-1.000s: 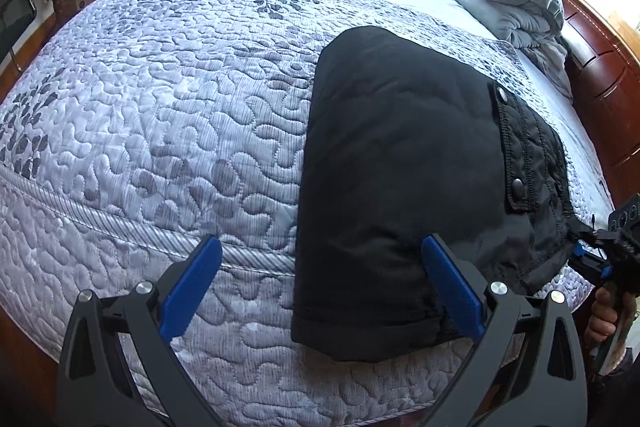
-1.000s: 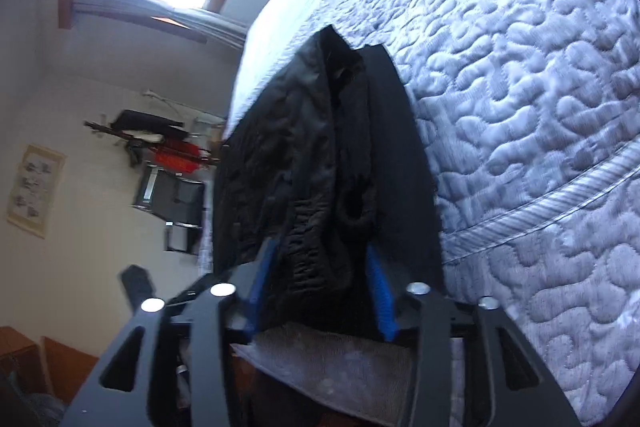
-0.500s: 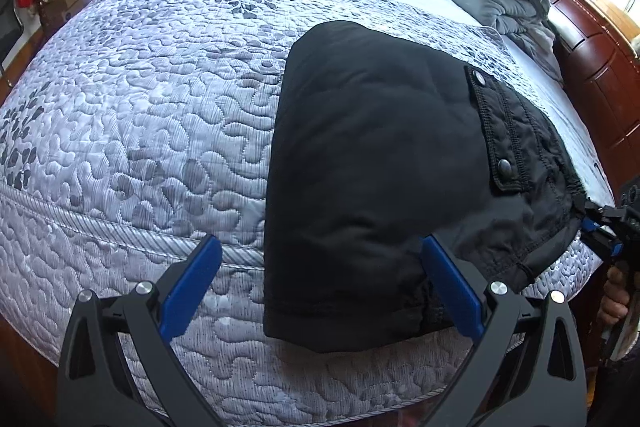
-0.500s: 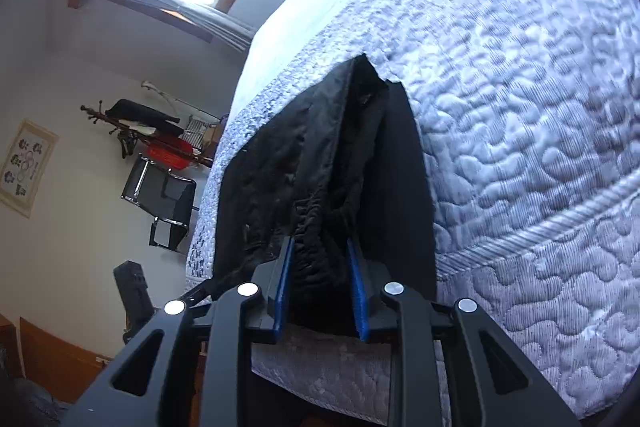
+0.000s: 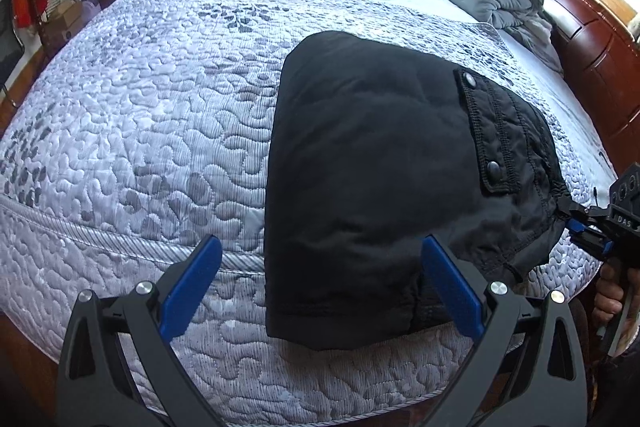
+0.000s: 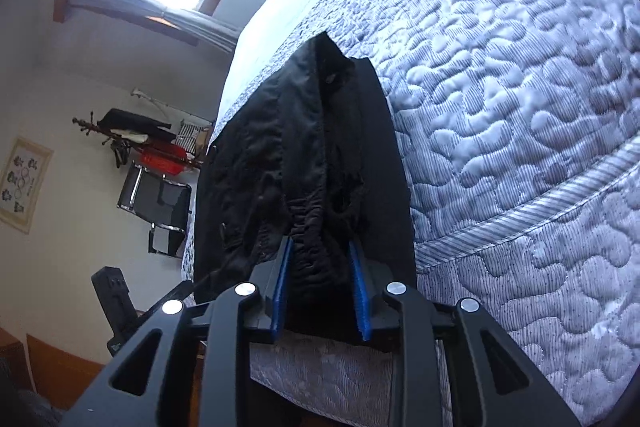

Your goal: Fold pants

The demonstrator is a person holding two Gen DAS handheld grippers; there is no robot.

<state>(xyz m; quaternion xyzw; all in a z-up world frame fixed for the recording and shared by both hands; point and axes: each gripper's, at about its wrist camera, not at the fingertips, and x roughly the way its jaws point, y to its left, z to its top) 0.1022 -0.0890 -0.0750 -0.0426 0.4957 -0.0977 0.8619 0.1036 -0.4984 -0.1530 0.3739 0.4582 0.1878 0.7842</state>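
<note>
One pair of folded black padded pants (image 5: 372,163) lies on quilted grey bedspread (image 5: 152,115), near edge, right side. Left gripper (image 5: 320,279) hangs spread wide above it. Right gripper (image 6: 320,291), jaws just eased apart, has the bunched waistband betw. its blue pads (image 6: 282,291).

Folded black pants (image 5: 372,187) on quilted bedspread (image 5: 152,115), beneath wide-open left tool (image 5: 320,275).

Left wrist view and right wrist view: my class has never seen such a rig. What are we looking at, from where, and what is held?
A person holds a tool with tongs in each hand; each carries a camera. The left view: left tongs open, empty, above folded black pants on a quilted bed. The right view: right tongs, just opened slightly, with the waistband bunched and gripped between their pads.
</note>
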